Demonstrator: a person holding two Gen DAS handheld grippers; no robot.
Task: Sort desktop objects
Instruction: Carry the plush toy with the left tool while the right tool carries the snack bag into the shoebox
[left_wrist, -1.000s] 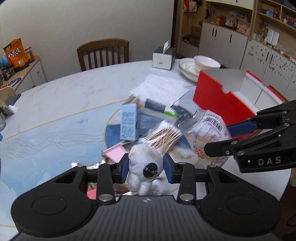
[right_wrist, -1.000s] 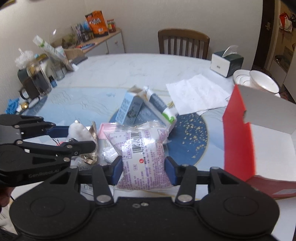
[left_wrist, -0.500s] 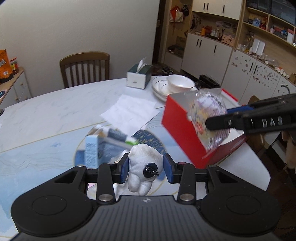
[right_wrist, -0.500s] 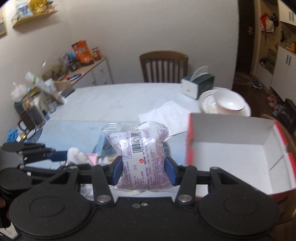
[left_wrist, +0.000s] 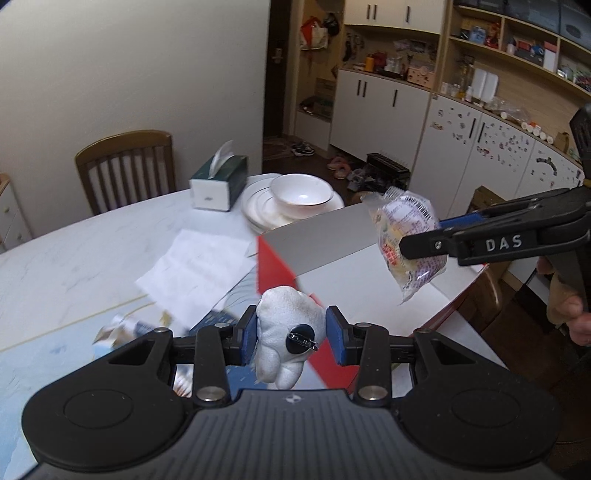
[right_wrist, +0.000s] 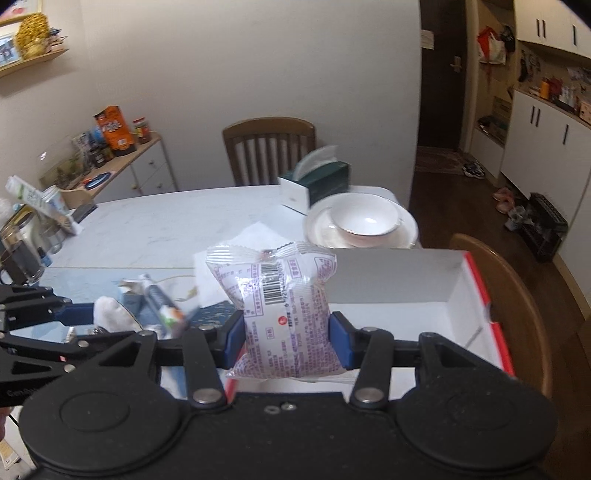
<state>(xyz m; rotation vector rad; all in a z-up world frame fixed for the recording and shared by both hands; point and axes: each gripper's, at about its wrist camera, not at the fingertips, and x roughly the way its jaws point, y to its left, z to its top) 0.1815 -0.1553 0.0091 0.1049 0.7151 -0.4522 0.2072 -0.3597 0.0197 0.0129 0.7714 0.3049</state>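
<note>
Left tool (left_wrist: 291, 341): blue pads clamped on a white plush toy (left_wrist: 286, 339) bearing a black round badge, held in the air above the near left corner of the red box (left_wrist: 280, 273). Right tool (right_wrist: 286, 341): pads pressed on both sides of a sealed snack packet (right_wrist: 282, 306), upright, held over the box's white interior. Box: open-topped, at the right edge of the desk (left_wrist: 74, 258). Far edge: tissue box (left_wrist: 218, 182), bowl (left_wrist: 301, 192) on stacked plates. Mid-desk: paper sheets (left_wrist: 199, 269).
</note>
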